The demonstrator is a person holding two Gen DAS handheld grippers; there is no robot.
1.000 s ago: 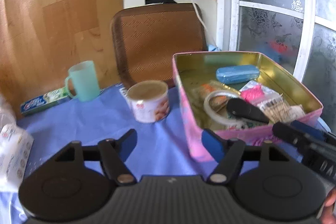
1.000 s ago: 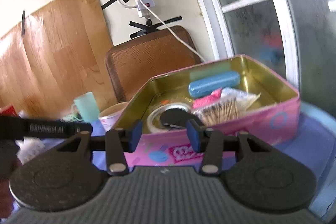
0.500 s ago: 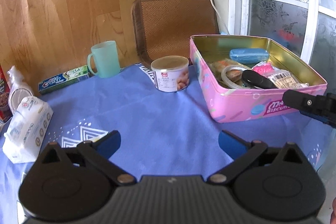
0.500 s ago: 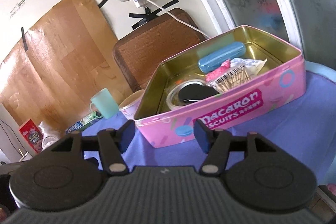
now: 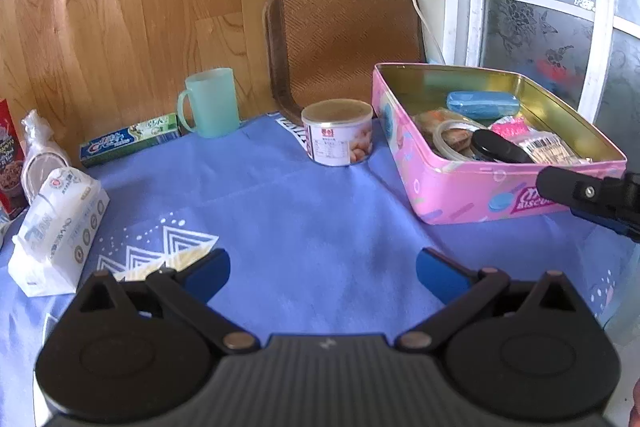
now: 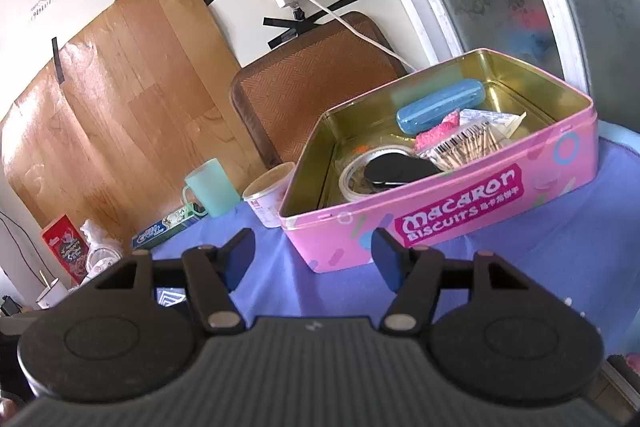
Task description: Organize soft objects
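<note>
Now both tools hang clear of the work: the left tool [image 5: 322,273] stands spread as wide as it goes with nothing between its pads, having just been opening, and the right tool [image 6: 313,253] is spread too, empty, also fresh from opening. Ahead and to the right of the left tool sits the pink tin [image 5: 472,187], already carrying a blue case [image 5: 482,105], a black pouch [image 5: 500,147] and some packets. Off to that tool's left, near the tabletop's [image 5: 304,227] edge, lies the white tissue pack [image 5: 56,223], soft and likely next up.

The risk, as I read it: a reach left could nudge that pack over the tabletop's edge, since it lies so close to it. A hard pinch would crumple it. On the carry back, the small can [image 5: 338,137] and green mug [image 5: 210,103] stand ahead, near the path, and the tin's raised rim could snag a low load.

Open blue cloth lies straight ahead of both tools, plenty of room.
</note>
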